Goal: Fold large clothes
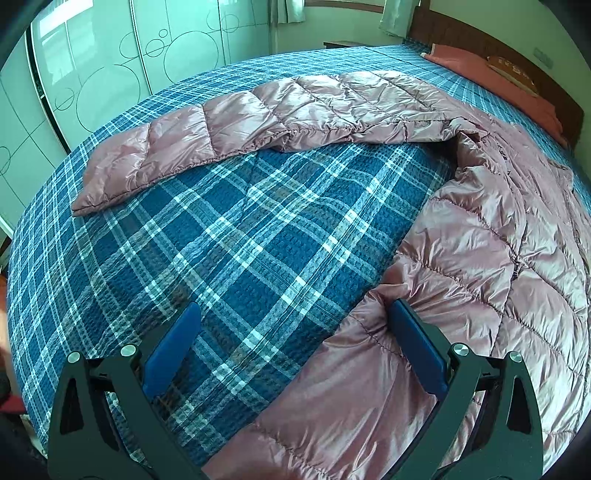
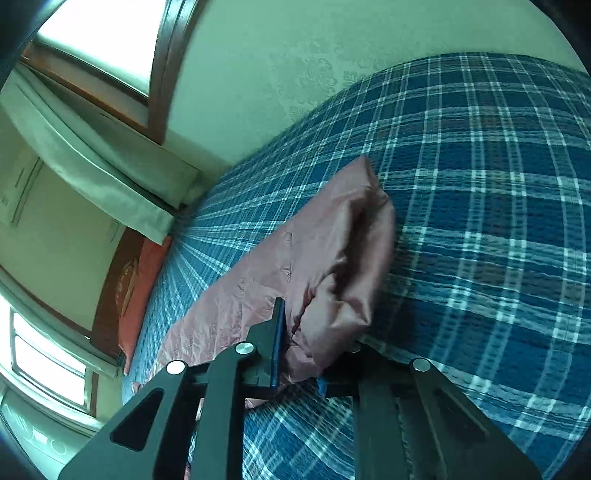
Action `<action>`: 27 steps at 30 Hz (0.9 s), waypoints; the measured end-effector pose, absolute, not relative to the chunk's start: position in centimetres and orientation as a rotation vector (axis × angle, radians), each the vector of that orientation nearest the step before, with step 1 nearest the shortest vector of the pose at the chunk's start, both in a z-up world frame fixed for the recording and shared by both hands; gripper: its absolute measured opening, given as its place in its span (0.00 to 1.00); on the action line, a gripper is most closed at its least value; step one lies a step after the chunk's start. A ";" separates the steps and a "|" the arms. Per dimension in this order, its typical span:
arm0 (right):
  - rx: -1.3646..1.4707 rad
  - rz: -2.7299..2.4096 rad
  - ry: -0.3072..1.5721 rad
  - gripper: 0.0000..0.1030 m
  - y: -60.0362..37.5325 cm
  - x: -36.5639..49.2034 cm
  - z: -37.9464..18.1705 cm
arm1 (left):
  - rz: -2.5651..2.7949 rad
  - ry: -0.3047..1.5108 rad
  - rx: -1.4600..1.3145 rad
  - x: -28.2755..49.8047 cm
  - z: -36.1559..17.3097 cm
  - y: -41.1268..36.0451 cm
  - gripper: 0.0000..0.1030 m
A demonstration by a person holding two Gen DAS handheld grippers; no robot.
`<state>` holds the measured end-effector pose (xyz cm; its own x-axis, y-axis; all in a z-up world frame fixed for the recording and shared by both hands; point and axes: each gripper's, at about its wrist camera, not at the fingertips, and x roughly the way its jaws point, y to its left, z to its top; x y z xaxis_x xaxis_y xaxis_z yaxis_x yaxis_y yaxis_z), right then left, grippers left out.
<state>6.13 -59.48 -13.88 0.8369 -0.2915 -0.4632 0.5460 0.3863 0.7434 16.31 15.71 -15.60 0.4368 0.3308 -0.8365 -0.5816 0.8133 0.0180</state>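
Observation:
A shiny pink quilted down jacket (image 1: 480, 258) lies spread on the blue plaid bed cover (image 1: 240, 240), one long sleeve (image 1: 184, 147) stretched out to the left. My left gripper (image 1: 295, 306) is open low over the bed. Its right finger (image 1: 417, 343) rests on the jacket's near edge and its left finger (image 1: 173, 347) is over bare cover. In the right wrist view my right gripper (image 2: 299, 332) is shut on a bunched end of the pink jacket (image 2: 332, 240). One blue pad (image 2: 277, 343) shows; the fabric hides the other.
A pale wardrobe with circle patterns (image 1: 110, 74) stands beyond the bed's far left side. An orange pillow (image 1: 480, 70) and a dark wooden headboard (image 1: 480, 33) are at the right end. The right wrist view shows a window (image 2: 103, 37) and a curtain (image 2: 92, 166).

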 end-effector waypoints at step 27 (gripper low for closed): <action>0.331 0.237 0.605 0.12 -14.0 32.4 -5.4 | 0.558 0.941 -0.316 15.7 -15.9 16.6 0.98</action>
<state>32.42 -14.03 -5.35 0.7982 0.3118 -0.5154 -0.1204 0.9209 0.3706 15.68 16.58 -15.95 0.4636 0.3122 -0.8292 -0.5784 0.8156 -0.0163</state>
